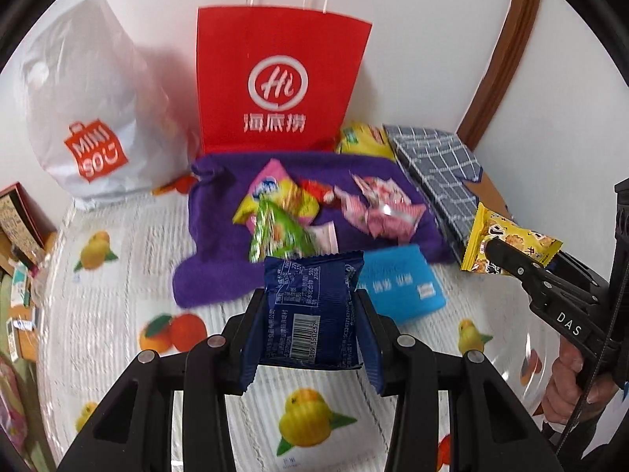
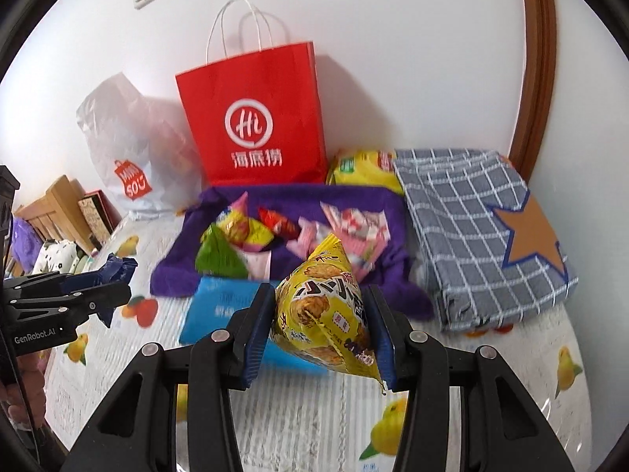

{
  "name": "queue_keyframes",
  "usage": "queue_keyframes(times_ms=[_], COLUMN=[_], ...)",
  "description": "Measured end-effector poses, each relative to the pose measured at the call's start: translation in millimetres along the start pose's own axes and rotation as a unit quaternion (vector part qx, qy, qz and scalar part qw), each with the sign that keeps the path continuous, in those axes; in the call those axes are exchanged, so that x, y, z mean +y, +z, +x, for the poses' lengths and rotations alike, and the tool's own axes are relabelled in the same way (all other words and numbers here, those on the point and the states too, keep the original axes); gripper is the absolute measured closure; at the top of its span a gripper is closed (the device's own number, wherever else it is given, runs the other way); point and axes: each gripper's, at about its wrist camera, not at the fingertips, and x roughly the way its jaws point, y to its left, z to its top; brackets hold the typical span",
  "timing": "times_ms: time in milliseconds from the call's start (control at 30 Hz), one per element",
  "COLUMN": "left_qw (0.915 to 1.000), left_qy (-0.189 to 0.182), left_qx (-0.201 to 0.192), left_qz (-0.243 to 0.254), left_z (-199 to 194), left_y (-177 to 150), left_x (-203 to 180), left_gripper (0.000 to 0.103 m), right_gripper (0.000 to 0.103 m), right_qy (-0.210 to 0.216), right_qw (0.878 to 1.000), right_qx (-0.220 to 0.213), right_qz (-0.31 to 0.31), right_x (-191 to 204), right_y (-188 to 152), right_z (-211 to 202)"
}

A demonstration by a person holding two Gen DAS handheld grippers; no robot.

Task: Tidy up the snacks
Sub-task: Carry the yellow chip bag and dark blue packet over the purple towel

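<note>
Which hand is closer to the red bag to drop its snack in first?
Probably the left. The left gripper, holding its blue packet, faces the red bag squarely; the right gripper sees it off to one side.

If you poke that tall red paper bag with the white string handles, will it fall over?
Probably, yes. The tall red paper bag stands upright on a narrow base against the white wall, so a sideways poke could tip it. Its flat, creased sides suggest stiff paper that would likely topple whole rather than crumple. How full it is can't be seen, so its weight is uncertain.
</note>
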Motion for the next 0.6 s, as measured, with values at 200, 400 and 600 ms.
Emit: queue_keyframes(times_ms=[200, 400, 600], left_qw=[1.0, 0.9997, 0.9998], left_qy=[0.003, -0.01, -0.006], left_qx=[-0.002, 0.021, 0.014], left_qz=[-0.002, 0.011, 0.009], left_z=[2, 11, 19], left_y=[20, 30, 39], left_x=[2, 1, 7], left_gripper=[0.062, 0.062, 0.062], right_gripper=[0.057, 0.057, 0.057], right_qy=[-0.003, 0.002, 0.001], right_qw=[1.0, 1.0, 0.999], right_qx=[-0.015, -0.016, -0.026], right_qz=[-0.01, -0.017, -0.019], right_x=[1, 2, 1], right_y=[22, 33, 39], right_z=[4, 3, -1])
